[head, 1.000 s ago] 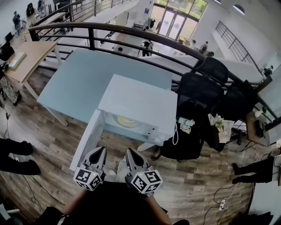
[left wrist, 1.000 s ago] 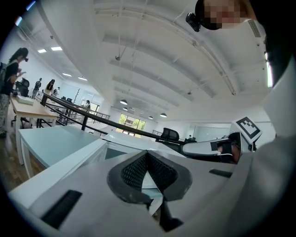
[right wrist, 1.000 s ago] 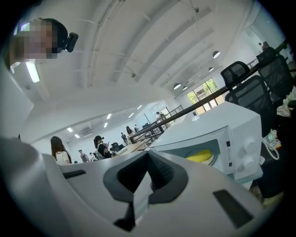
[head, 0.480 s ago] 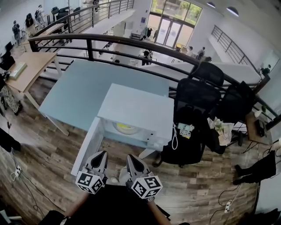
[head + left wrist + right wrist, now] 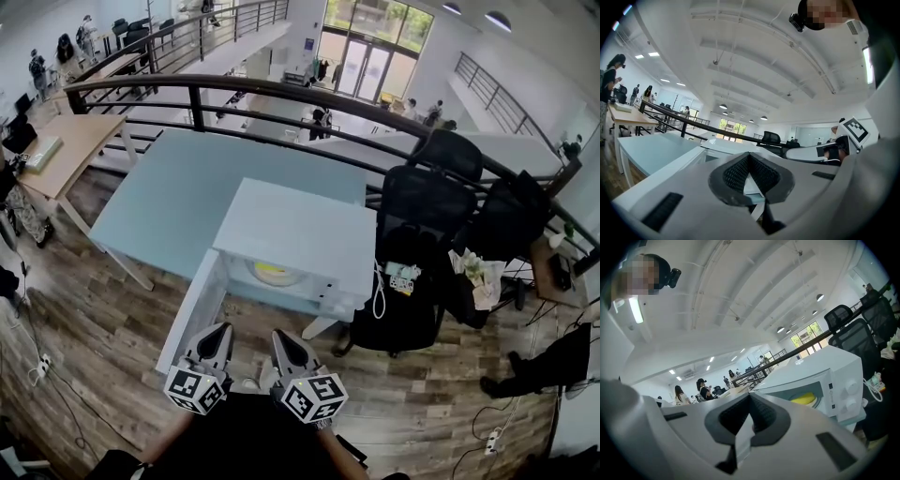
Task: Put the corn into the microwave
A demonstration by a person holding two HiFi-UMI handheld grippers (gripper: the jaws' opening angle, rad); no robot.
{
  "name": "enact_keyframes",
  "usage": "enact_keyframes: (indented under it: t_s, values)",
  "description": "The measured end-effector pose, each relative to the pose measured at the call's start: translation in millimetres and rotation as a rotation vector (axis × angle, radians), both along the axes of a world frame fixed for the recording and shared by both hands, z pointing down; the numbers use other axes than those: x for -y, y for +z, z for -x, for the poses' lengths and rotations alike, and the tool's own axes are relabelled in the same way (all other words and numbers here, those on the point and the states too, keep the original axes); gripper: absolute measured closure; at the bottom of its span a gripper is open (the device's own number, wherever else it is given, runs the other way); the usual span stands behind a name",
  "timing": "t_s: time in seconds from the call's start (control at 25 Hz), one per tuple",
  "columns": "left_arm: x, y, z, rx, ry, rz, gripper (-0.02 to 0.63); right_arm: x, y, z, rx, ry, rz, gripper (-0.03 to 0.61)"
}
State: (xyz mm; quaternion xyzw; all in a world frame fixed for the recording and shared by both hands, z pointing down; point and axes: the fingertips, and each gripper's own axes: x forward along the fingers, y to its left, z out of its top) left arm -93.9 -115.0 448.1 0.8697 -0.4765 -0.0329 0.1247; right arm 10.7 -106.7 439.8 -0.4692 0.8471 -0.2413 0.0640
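Note:
The white microwave (image 5: 309, 225) stands on a low table with its door (image 5: 192, 309) swung open to the left. The yellow corn (image 5: 274, 273) lies inside on the turntable, and the corn (image 5: 806, 399) also shows through the opening in the right gripper view. My left gripper (image 5: 217, 339) and right gripper (image 5: 281, 345) hang side by side in front of the microwave, close to my body and well short of the opening. Both are shut and empty: the left gripper (image 5: 749, 155) has its pads meeting at the tip, and so does the right gripper (image 5: 750, 395).
A pale blue table (image 5: 178, 178) sits behind the microwave, with a dark railing (image 5: 234, 84) beyond it. Black office chairs (image 5: 422, 206) crowd the right side. A white cable (image 5: 379, 295) hangs off the microwave's right. A wooden desk (image 5: 56, 131) stands far left.
Both grippers have stayed where they were, still shut. The head view has shifted slightly, and a person's dark legs at the left edge have gone out of view.

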Motion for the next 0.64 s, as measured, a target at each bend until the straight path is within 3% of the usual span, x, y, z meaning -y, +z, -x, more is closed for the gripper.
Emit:
enact_keyframes:
  t_s: [0.64]
  values:
    - [-5.8, 3.7, -8.9, 0.008, 0.023, 0.012, 0.612, -4.1, 9.7, 2.6, 0.008, -0.014, 0.029, 0.571]
